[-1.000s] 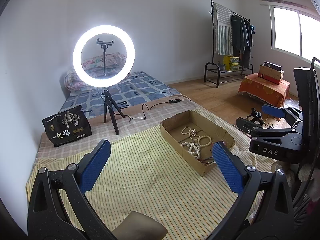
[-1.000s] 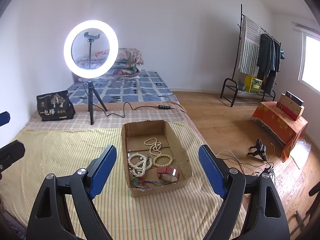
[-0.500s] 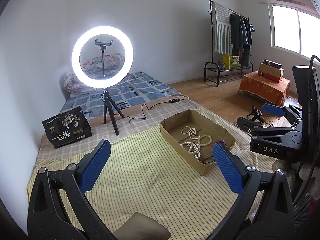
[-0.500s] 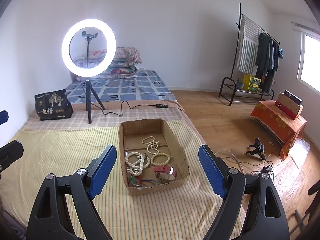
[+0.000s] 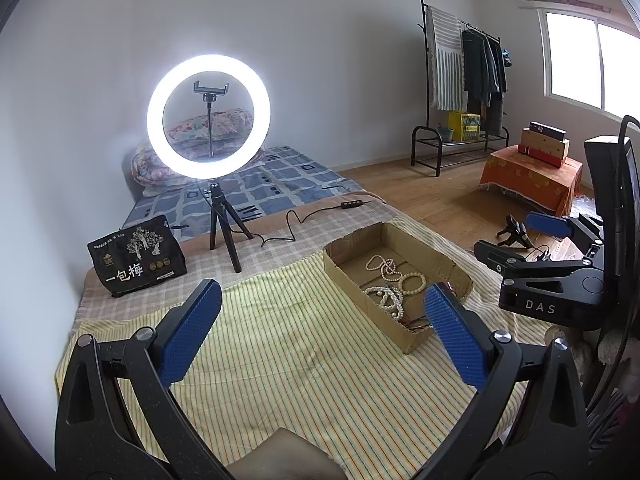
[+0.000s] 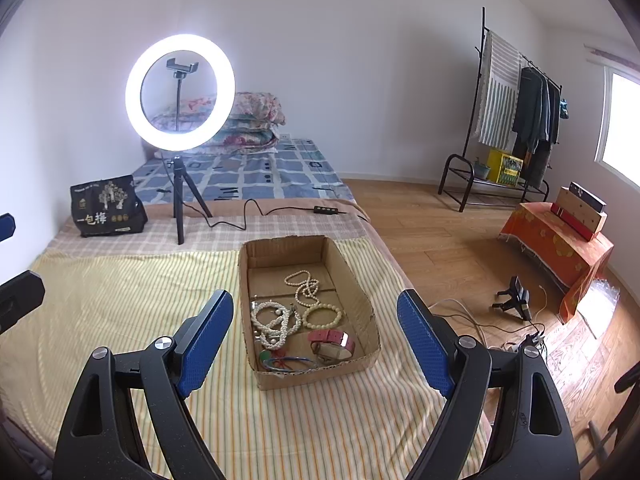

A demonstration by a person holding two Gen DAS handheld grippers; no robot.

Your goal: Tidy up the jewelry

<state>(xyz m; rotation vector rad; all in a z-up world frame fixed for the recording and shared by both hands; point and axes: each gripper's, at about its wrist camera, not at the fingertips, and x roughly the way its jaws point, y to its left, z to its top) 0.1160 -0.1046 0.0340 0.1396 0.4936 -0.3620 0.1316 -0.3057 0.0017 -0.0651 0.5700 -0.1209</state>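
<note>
Both grippers up over the bed (image 6: 120, 300) right now, nothing in either. Right gripper (image 6: 316, 334) has its fingers (image 6: 206, 340) spread wide, aimed straight at the cardboard box (image 6: 372, 312). Left gripper (image 5: 322, 330) likewise wide apart, empty, off to the box's left side over the striped sheet.

Jewelry's all in the box: pearl necklace (image 6: 304, 286) toward the far end, a tangled bunch of white beads (image 6: 274, 322) mid-left, cream bead bracelet (image 6: 322, 316) just beside it, pink-strap watch (image 6: 330, 344) and a coloured cord bit (image 6: 282, 360) at the near wall. Pieces touch and overlap, esp. the white strands.

Step? Could be approach before sorting, or pull-back w/ everything gathered in; pics fit both, can't settle it.

Any reach in means coming down over the box walls, which are low but floppy-looking, and the bunch looks likely to drag neighbours w/ it.

Room: lots of bare sheet left of the box. Bed edge near the box's right side, floor beyond. Ring light (image 6: 180, 92) tripod and cable well behind.
</note>
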